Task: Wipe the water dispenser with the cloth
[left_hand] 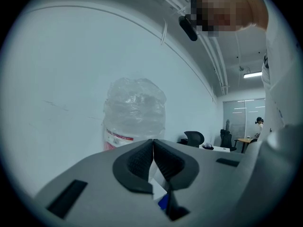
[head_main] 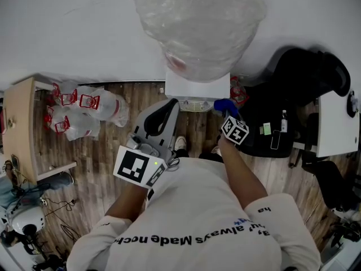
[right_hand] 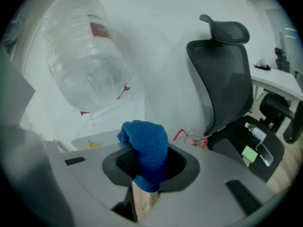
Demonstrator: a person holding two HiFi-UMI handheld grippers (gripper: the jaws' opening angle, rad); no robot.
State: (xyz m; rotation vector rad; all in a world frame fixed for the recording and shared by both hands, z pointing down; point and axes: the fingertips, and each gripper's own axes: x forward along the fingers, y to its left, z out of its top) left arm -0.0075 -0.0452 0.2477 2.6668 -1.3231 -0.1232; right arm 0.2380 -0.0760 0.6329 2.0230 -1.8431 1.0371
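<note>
So the person is standing right in front of the dispenser (head_main: 197, 87), the white one with the big plastic-wrapped bottle (head_main: 198, 24) on top, and is looking straight down at it. The right gripper (head_main: 228, 113) is gripping the blue cloth (right_hand: 144, 148), jaws clamped on it with a bunched wad poking out past the tips. It's hovering at the front right corner of the dispenser, just beside the top edge. I honestly can't tell if the cloth is touching the casing or sitting just off it. The left gripper (left_hand: 153, 150) isn't doing anything: jaws pressed together with nothing between them, pointing at the dispenser's front from the left, near it but apart. As for progress, I'm guessing the wiping is either just starting or somewhere in the middle. The cloth is picked up and brought to the machine, so that part's done, but nothing on the surface is showing me which bits have been wiped. The top and front are looking the same all over from here, so I'm counting most of the wiping as left to do. A black chair (head_main: 307, 75) is sitting just to the right, so that side might be tight.
</note>
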